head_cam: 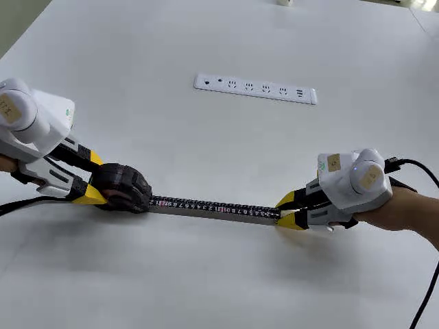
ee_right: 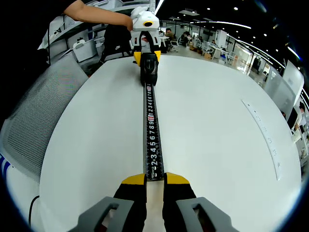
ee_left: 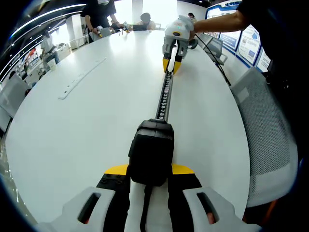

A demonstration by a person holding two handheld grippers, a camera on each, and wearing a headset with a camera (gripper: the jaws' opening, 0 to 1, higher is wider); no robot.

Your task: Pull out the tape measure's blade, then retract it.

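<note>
A black tape measure case [head_cam: 121,187] lies on the white table, and my left gripper [head_cam: 92,179] is shut on it; the left gripper view shows the case [ee_left: 151,151] between the yellow-tipped fingers. Its black blade [head_cam: 214,208] with white numbers runs out flat along the table to the right. My right gripper [head_cam: 286,210] is shut on the blade's end. In the right gripper view the blade [ee_right: 152,135] stretches from my right gripper [ee_right: 154,179] away to the case [ee_right: 149,67]. The left gripper view has the right gripper [ee_left: 171,64] far off at the blade's end [ee_left: 165,92].
A white power strip [head_cam: 255,88] lies flat on the table beyond the blade; it also lies at the right in the right gripper view [ee_right: 264,138]. A black cable [head_cam: 426,274] trails from the right gripper. Grey mesh chairs [ee_left: 270,130] stand by the table edge.
</note>
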